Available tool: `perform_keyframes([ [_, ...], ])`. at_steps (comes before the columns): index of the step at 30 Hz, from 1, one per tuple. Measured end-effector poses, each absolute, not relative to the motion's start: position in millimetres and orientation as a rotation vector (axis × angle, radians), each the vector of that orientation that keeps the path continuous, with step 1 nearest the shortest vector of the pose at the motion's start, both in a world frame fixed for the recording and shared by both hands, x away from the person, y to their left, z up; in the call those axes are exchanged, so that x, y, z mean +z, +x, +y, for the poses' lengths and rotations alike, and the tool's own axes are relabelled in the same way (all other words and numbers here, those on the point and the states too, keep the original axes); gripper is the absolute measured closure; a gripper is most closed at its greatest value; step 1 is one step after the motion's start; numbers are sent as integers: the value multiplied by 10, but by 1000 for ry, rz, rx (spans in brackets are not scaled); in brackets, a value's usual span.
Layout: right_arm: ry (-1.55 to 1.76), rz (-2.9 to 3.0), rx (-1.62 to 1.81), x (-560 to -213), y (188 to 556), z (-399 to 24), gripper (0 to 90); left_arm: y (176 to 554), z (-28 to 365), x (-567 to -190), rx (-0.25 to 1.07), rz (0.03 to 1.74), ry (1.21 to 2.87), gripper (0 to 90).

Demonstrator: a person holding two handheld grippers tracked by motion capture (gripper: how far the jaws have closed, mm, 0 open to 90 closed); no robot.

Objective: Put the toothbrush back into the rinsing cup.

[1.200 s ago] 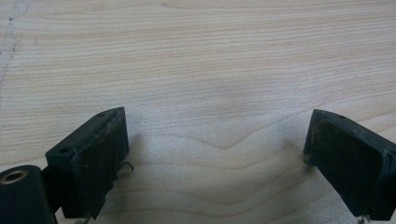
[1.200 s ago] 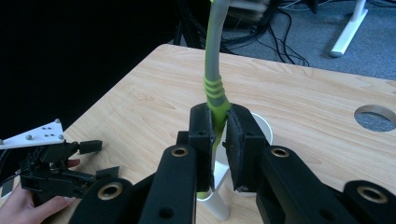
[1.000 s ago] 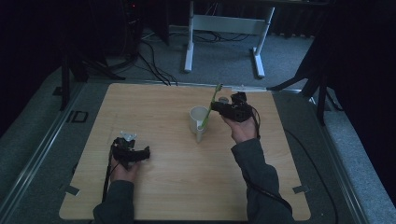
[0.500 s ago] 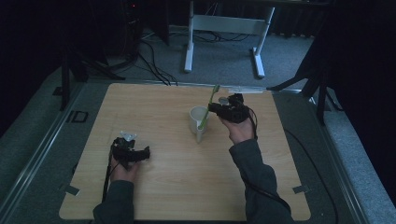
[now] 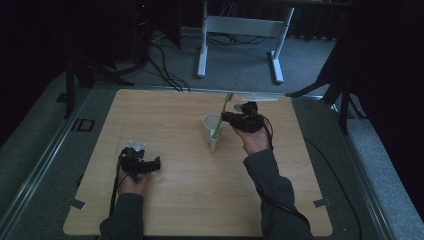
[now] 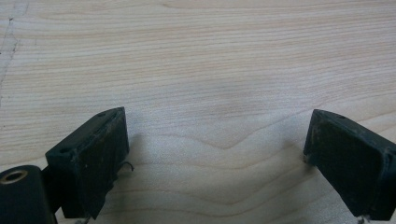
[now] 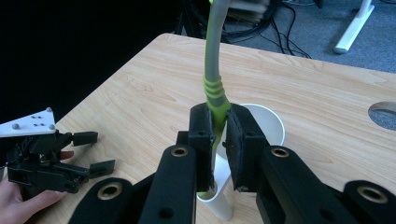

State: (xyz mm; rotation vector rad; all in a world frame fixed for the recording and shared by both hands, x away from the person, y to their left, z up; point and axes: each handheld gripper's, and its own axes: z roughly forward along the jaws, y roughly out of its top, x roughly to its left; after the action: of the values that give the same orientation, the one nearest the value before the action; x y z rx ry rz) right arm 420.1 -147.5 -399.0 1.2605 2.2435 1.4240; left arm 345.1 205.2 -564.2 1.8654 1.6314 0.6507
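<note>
A grey and green toothbrush point(image 5: 223, 109) point(image 7: 214, 79) stands nearly upright, and my right gripper point(image 5: 226, 118) point(image 7: 219, 119) is shut on its green handle. Its lower end dips into a white cup point(image 5: 210, 126) point(image 7: 273, 123) near the middle of the wooden table point(image 5: 200, 200). The brush head points up and away. My left gripper point(image 5: 156, 165) point(image 6: 217, 140) rests low over bare wood at the front left, open with nothing between its jaws. It shows again as the left gripper point(image 7: 93, 151) at the left of the right gripper view.
A white desk frame point(image 5: 240, 30) and cables point(image 5: 165, 60) lie on the floor behind the table. A metal rail point(image 5: 45, 160) runs along the left side. A round hole point(image 7: 385, 114) sits in the tabletop near the far right edge.
My right gripper has shifted slightly toward the cup and turned the toothbrush more upright, bringing its lower end over and into the cup. The left gripper has stayed put.
</note>
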Motion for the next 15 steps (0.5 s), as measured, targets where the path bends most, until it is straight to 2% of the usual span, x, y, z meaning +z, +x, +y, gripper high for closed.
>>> perform_keyframes([
  [15,1250,2267,1400,-4054,4189,-1447,807,3450,2053,-5641,651,1631,1866,70],
])
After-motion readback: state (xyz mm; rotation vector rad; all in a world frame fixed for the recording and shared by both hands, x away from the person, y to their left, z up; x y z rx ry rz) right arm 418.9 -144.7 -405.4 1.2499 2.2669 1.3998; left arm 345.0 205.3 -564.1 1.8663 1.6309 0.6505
